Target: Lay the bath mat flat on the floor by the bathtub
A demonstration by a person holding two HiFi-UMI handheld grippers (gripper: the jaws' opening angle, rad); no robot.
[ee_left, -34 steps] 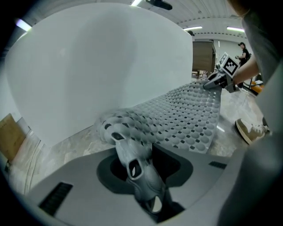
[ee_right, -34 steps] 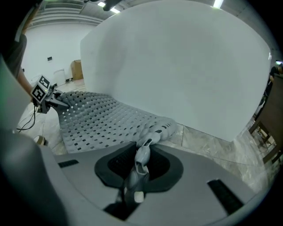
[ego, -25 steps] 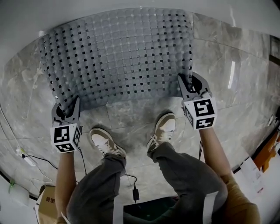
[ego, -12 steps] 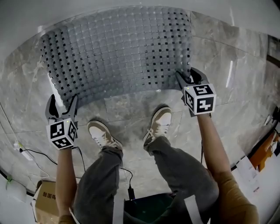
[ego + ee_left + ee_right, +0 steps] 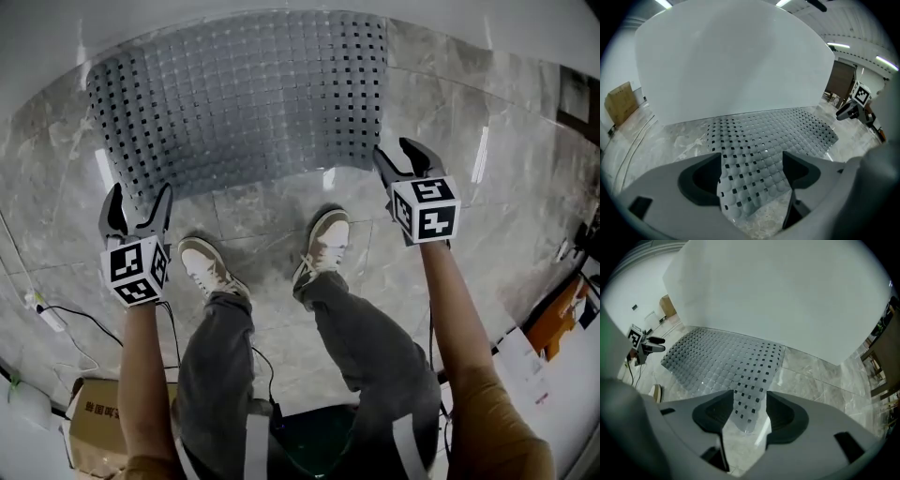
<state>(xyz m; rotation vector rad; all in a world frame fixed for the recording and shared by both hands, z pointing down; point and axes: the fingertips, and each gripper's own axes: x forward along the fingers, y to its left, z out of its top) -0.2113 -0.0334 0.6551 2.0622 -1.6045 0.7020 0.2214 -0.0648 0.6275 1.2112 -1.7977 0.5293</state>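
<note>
Lying spread out on the grey marble floor [image 5: 469, 112], the bath mat [image 5: 244, 103] has its far edge right along the white side of the bathtub [image 5: 187, 19]. It is a grey mat with a grid of small square holes, and in the head view it looks flat from edge to edge.

The left claw [image 5: 137, 202] hangs just off the mat's near left corner, pointing down and forward. Its jaws have just been opening and now stand wide apart. In the left gripper view that corner of the mat [image 5: 773, 131] shows in the gap of the left claw [image 5: 750, 176], but neither pad presses on it. The right claw [image 5: 848, 111] shows small at the far side of the mat.

The right claw [image 5: 396, 155] sits at the mat's near right corner. Its jaws have also just been opening and stand partly apart. In the right gripper view the corner of the mat [image 5: 722, 359] runs between the jaws of the right claw [image 5: 750, 416] with a gap on each side, so it holds nothing.

The person stands between the two claws, with the left shoe [image 5: 206, 267] and right shoe [image 5: 323, 244] on bare floor just short of the mat. A cardboard box [image 5: 94, 422] and a cable [image 5: 56, 314] lie behind the person's left side.
</note>
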